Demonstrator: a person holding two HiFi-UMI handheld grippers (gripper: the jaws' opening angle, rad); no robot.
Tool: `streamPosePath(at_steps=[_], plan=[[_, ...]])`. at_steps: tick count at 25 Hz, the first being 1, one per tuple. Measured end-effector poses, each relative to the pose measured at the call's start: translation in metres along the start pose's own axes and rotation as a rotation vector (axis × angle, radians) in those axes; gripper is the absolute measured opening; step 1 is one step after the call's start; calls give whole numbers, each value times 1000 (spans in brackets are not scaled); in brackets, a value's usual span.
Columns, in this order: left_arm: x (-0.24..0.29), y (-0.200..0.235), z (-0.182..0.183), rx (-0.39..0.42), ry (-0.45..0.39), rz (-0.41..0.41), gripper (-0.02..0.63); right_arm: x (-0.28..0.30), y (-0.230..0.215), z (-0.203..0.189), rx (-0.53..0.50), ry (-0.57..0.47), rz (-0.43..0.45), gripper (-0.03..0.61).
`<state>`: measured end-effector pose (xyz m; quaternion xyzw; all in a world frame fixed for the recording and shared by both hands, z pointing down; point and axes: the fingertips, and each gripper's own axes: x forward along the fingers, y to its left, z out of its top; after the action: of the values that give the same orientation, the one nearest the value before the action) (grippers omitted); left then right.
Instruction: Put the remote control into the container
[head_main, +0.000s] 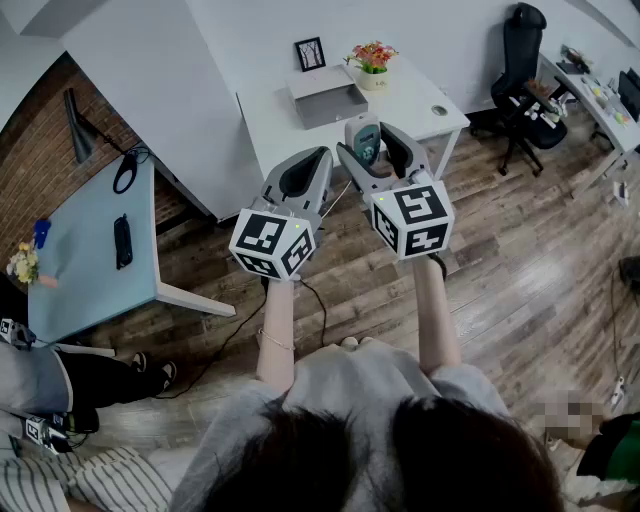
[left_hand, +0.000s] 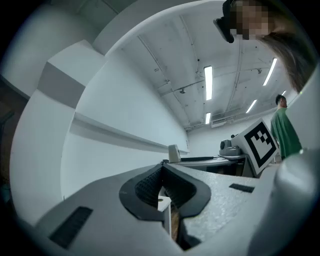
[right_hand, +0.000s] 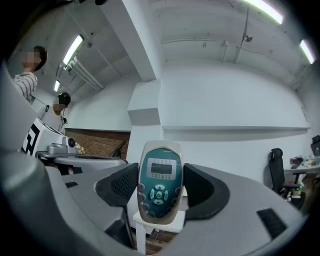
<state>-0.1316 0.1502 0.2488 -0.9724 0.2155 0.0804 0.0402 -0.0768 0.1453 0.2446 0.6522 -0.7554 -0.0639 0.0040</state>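
The remote control (right_hand: 160, 182) is teal and silver with a small screen and round buttons. It stands upright between the pads of my right gripper (right_hand: 159, 189), which is shut on its sides. In the head view the remote control (head_main: 366, 142) and right gripper (head_main: 372, 143) hang in the air in front of the white table (head_main: 420, 85). The container, a shallow grey tray (head_main: 328, 100), lies on that table just beyond the remote. My left gripper (head_main: 318, 160) is raised beside the right one. Its jaws meet with nothing between them (left_hand: 165, 192).
A pot of flowers (head_main: 372, 62), a small picture frame (head_main: 310, 53) and a small round object (head_main: 438, 110) also stand on the white table. A black office chair (head_main: 520, 70) is at the right. A light blue table (head_main: 70, 270) with a black device (head_main: 122, 241) is at the left.
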Motion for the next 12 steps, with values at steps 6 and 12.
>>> streamPosePath(at_steps=[6, 12], plan=[[-3, -1, 0, 4, 1, -2, 3, -2, 4, -6, 8, 5, 4, 284], [-1, 0, -4, -6, 10, 0, 3, -2, 1, -9, 18, 15, 10, 284]])
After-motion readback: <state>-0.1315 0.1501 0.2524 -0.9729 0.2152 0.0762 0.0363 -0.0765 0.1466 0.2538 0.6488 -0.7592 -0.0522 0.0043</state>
